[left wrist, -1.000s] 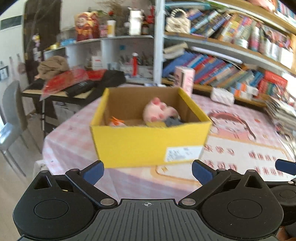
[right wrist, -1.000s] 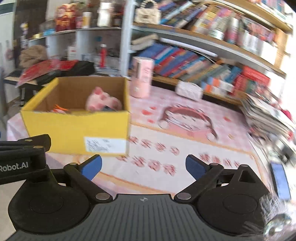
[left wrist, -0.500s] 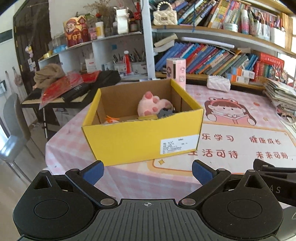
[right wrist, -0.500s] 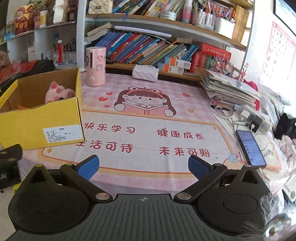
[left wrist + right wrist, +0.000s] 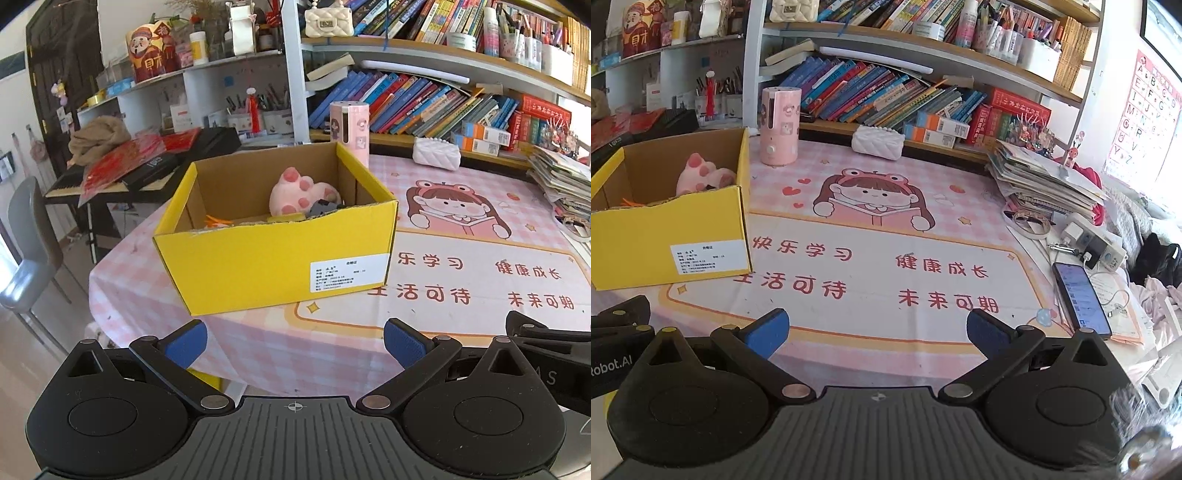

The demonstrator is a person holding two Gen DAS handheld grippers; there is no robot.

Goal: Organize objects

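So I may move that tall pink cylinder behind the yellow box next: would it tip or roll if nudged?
The pink cylinder stands upright and is tall for its base, so a high nudge would probably tip it. Its round body would likely roll on the flat mat once down. The smooth-looking shell may slip between open fingers; grip low.

Ahead of the left claw, the yellow box (image 5: 273, 258) near wall hides the lower part of the pink paw plush (image 5: 301, 194); orange item (image 5: 218, 220) and grey item (image 5: 325, 207) beside it show only as slivers, identity unreadable; box label (image 5: 349, 271) print too small to read; right of right claw, phone (image 5: 1080, 299) screen text illegible; lower right corner blurred.
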